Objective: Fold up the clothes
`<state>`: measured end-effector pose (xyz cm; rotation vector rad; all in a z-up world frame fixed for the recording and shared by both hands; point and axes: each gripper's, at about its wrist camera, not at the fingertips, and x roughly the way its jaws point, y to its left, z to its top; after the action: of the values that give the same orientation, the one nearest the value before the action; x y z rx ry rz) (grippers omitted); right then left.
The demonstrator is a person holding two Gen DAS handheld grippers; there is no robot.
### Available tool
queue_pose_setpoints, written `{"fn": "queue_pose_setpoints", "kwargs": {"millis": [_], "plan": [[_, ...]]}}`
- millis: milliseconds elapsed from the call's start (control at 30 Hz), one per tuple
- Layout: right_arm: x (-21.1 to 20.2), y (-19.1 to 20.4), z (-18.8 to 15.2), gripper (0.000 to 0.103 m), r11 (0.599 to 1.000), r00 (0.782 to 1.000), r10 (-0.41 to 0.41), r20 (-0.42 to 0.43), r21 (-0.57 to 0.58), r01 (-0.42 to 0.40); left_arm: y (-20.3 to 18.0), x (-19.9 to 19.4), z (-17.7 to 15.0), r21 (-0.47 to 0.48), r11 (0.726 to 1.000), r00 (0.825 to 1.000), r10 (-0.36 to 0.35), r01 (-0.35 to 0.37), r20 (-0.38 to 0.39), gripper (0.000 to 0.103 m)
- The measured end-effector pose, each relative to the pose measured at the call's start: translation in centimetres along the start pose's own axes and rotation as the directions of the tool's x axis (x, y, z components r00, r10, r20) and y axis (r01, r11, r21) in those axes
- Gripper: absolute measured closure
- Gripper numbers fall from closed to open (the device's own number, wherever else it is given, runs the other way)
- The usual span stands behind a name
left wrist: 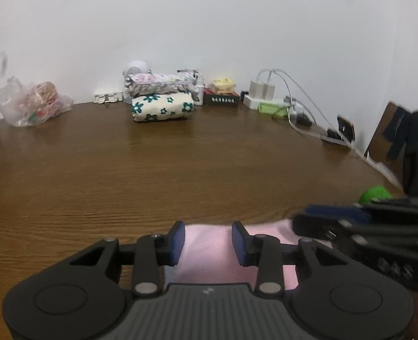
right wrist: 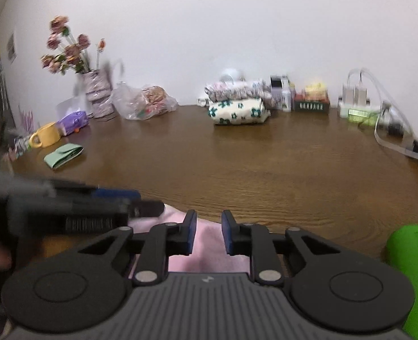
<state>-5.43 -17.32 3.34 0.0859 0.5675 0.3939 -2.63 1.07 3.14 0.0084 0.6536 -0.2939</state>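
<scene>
A pale pink garment (left wrist: 209, 252) lies on the wooden table at its near edge, under both grippers. My left gripper (left wrist: 208, 243) stands open above it, blue pads apart, nothing between them. In the left wrist view the right gripper comes in blurred from the right, over the pink cloth's right part. My right gripper (right wrist: 208, 235) is open too, above the same pink garment (right wrist: 207, 257). The left gripper shows as a blurred dark shape at the left of the right wrist view. Two folded floral garments (left wrist: 162, 107) are stacked at the back of the table.
The brown table (left wrist: 180, 164) stretches ahead. At the back stand a plastic bag (left wrist: 34, 104), a small black box (left wrist: 221, 98) and a power strip with chargers and cables (left wrist: 268, 96). A flower vase (right wrist: 95, 93), yellow mug (right wrist: 46, 138), green folded cloth (right wrist: 64, 155) sit left; a green object (right wrist: 415, 269) right.
</scene>
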Motion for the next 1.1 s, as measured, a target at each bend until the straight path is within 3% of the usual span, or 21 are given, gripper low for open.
{"fn": "queue_pose_setpoints", "kwargs": {"millis": [167,333,600,733,767,833,933,1100], "plan": [[2.6,-0.1,-1.1,0.085,0.999,0.996,-0.004,-0.089,0.032,0.006,-0.9,0.6,-0.7,0.028,1.000,1.000,0.008,-0.008,-0.008,0.068],[2.4,-0.3,-1.7,0.084,0.999,0.996,-0.001,-0.088,0.049,0.006,-1.6,1.0,-1.2,0.050,0.999,1.000,0.013,-0.013,-0.015,0.065],[-0.7,-0.4,-1.8,0.081,0.998,0.997,-0.055,-0.045,0.011,0.056,0.4,-1.0,-1.2,-0.006,1.000,1.000,0.013,-0.013,-0.008,0.063],[-2.7,-1.0,-2.5,0.072,0.998,0.996,-0.068,-0.063,0.005,0.069,2.3,-2.6,-1.7,-0.133,0.985,0.993,-0.115,0.109,-0.032,0.059],[-2.9,-1.0,-2.7,0.064,0.998,0.995,-0.067,-0.070,0.005,0.067,2.7,-2.9,-1.9,-0.170,0.974,0.987,-0.157,0.149,-0.034,0.054],[-3.2,-1.0,-2.9,0.061,0.999,0.995,-0.047,-0.083,0.011,0.048,3.0,-3.3,-2.2,-0.205,0.960,0.979,-0.202,0.190,-0.036,0.049],[-3.0,-0.7,-3.1,0.057,1.000,0.995,-0.024,-0.094,0.017,0.026,2.6,-3.5,-2.5,-0.169,0.971,0.983,-0.178,0.168,-0.046,0.041],[-2.2,-0.2,-3.3,0.056,0.999,0.993,-0.031,-0.111,0.008,0.032,2.3,-3.1,-2.7,-0.153,0.980,0.988,-0.141,0.130,-0.067,0.040]]}}
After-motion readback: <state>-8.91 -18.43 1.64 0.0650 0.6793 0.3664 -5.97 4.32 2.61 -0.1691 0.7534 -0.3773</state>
